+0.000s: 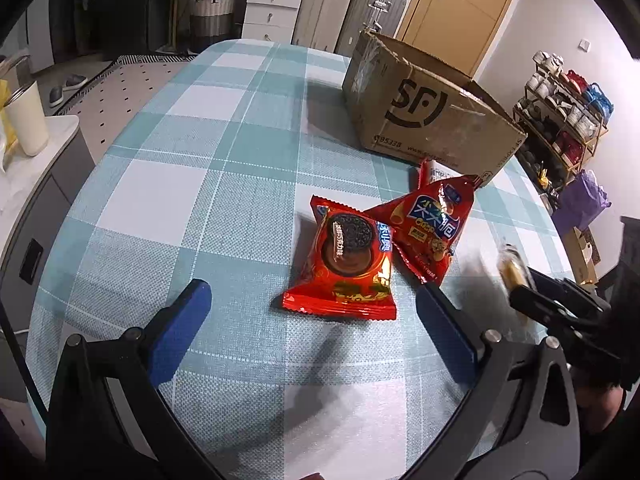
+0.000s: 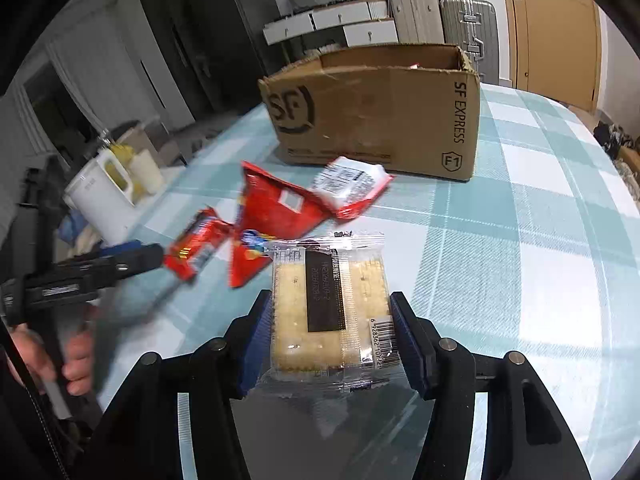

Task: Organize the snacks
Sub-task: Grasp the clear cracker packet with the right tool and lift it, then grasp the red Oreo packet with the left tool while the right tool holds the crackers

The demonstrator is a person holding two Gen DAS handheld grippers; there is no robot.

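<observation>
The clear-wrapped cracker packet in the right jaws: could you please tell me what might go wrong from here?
1. The clear-wrapped cracker packet is pinched only by its edges, so the slick film could slip.
2. The brown cardboard box has a tall near wall; a low carry could clip it.
3. The left gripper works close by; they might collide.

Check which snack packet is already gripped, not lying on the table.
The clear cracker packet, clamped between the right gripper pads. The red Oreo packet and red triangular packet lie on the tablecloth, ungripped.
</observation>
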